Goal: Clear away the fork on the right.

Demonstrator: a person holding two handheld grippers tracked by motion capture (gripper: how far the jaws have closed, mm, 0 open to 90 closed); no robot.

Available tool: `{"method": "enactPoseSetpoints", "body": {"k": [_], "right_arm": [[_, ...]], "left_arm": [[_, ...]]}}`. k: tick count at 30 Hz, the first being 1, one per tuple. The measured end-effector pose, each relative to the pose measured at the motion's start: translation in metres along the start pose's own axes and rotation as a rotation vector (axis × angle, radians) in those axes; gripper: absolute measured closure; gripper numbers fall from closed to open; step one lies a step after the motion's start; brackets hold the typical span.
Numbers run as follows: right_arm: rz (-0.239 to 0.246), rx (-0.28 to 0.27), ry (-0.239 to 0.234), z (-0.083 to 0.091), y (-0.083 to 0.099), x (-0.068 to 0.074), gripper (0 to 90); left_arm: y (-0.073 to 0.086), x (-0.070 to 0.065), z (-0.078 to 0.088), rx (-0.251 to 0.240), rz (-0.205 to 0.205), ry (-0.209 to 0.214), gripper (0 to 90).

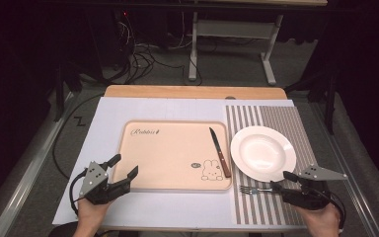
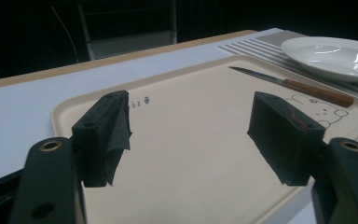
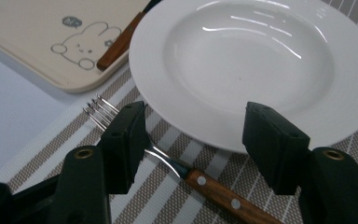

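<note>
Wooden-handled metal fork [image 1: 256, 189] lies on the striped grey placemat [image 1: 276, 121], near side of the round white plate [image 1: 262, 152], between the spread jaws of the right gripper [image 1: 280, 181], untouched. Left gripper [image 1: 125, 165], jaws apart and empty, hovers at the near-left corner of the beige rabbit-print tray [image 1: 172, 153]. Wooden-handled knife [image 1: 219, 151] rests along the tray's right side.

Fork [image 3: 177, 169]: neck hidden behind the right claw's [image 3: 205, 140] near jaw, handle cut by bottom edge. Knife [image 3: 121, 44] blade out of frame. Tray [image 2: 205, 154] lettering too blurred to read.
</note>
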State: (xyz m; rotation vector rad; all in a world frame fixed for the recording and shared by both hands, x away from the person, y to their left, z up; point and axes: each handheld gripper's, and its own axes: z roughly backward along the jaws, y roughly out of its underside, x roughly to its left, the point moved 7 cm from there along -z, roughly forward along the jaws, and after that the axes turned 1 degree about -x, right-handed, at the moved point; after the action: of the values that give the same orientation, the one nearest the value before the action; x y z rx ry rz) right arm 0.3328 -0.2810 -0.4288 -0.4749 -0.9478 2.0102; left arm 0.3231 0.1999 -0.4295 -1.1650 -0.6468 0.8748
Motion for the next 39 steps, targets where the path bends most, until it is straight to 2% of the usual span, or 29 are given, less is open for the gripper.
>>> {"method": "enactPoseSetpoints", "body": {"k": [1, 2, 10, 15, 19, 20, 25, 29, 39], "right_arm": [[0.008, 0.042, 0.006, 0.002, 0.004, -0.001, 41.4], [0.008, 0.042, 0.006, 0.002, 0.004, -0.001, 41.4], [0.015, 0.162, 0.023, 0.006, 0.016, -0.01, 45.8], [0.019, 0.206, 0.03, 0.005, 0.021, -0.015, 47.0], [0.032, 0.271, 0.025, 0.0, 0.024, -0.02, 47.3], [0.032, 0.271, 0.025, 0.0, 0.024, -0.02, 47.3], [0.067, 0.342, 0.012, -0.011, 0.027, -0.022, 48.0], [0.077, 0.377, -0.002, -0.014, 0.027, -0.022, 48.0], [0.1, 0.428, 0.0, -0.019, 0.031, -0.023, 47.4]], "left_arm": [[0.0, 0.0, 0.0, -0.001, 0.002, -0.002, 29.6], [0.0, 0.0, 0.0, -0.001, 0.002, -0.002, 29.6], [0.0, 0.0, 0.0, -0.002, 0.005, 0.006, 28.6], [0.0, 0.0, 0.0, -0.003, 0.007, 0.005, 28.1], [0.0, 0.0, 0.0, -0.002, 0.008, 0.005, 28.0], [0.0, 0.0, 0.0, -0.002, 0.008, 0.005, 28.0], [0.0, 0.0, -0.001, 0.0, 0.011, 0.006, 27.8], [0.0, 0.0, 0.0, -0.001, 0.009, 0.007, 27.8], [0.0, 0.0, -0.001, 0.0, 0.01, 0.008, 27.8]]}}
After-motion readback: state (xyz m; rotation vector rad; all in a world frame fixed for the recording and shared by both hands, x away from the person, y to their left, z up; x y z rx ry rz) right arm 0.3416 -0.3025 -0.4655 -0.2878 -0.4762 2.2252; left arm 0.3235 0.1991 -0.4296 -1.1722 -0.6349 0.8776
